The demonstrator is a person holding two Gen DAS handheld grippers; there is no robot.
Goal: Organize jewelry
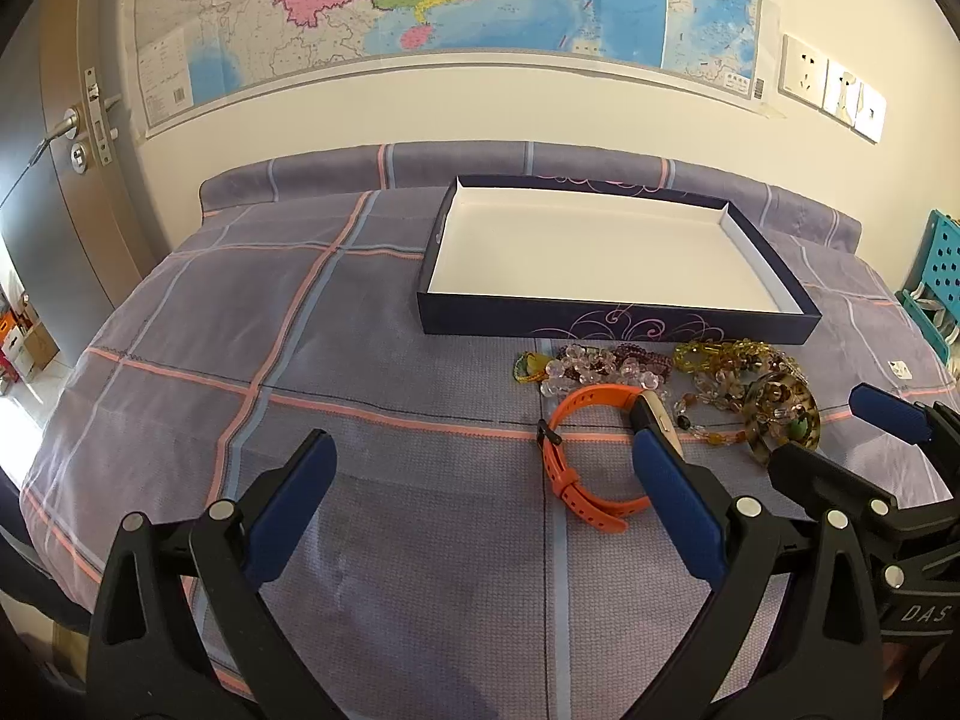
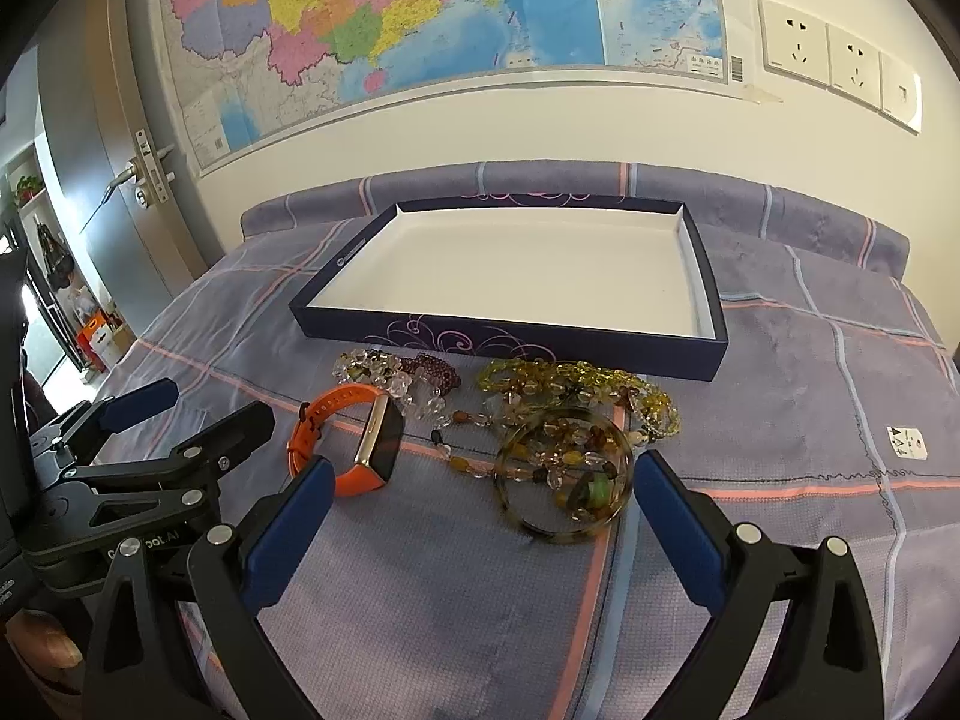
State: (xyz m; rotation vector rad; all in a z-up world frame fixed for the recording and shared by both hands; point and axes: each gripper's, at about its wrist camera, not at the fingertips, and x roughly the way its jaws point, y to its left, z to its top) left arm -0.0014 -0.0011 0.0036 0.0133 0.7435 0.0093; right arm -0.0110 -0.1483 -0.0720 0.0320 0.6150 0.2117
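Observation:
An empty dark blue box [image 1: 612, 324] [image 2: 516, 342] with a white inside lies on the bed. In front of it lie an orange watch [image 1: 591, 399] [image 2: 360, 438], clear and purple bead strings [image 1: 600, 363] [image 2: 408, 375], yellow bead strings [image 1: 732, 357] [image 2: 576, 384] and a brown bangle [image 1: 780, 420] [image 2: 564, 474]. My left gripper [image 1: 483, 480] is open and empty, just before the watch. My right gripper [image 2: 480, 498] is open and empty, its fingers either side of the bangle, short of it.
The bed has a purple plaid cover [image 1: 360, 360]. A wall with a map [image 1: 420, 0] and sockets [image 2: 840, 54] stands behind. A door [image 1: 60, 180] is at the left. A teal crate [image 1: 942, 276] stands at the right.

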